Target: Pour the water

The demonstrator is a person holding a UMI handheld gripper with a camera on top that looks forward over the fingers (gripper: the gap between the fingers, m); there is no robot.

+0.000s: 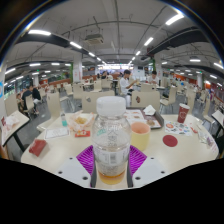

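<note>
I have the jaws pinching the lower body of a capped clear plastic bottle [111,140] over the surface [60,152], beside a cup [140,135]; partly filled, it should feel light, slick and crushable.

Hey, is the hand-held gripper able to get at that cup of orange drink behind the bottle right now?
Probably not directly. The hand-held gripper already has the bottle between its fingers, seemingly gripped, and the bottle stands right in front of the cup, blocking a straight approach.
</note>
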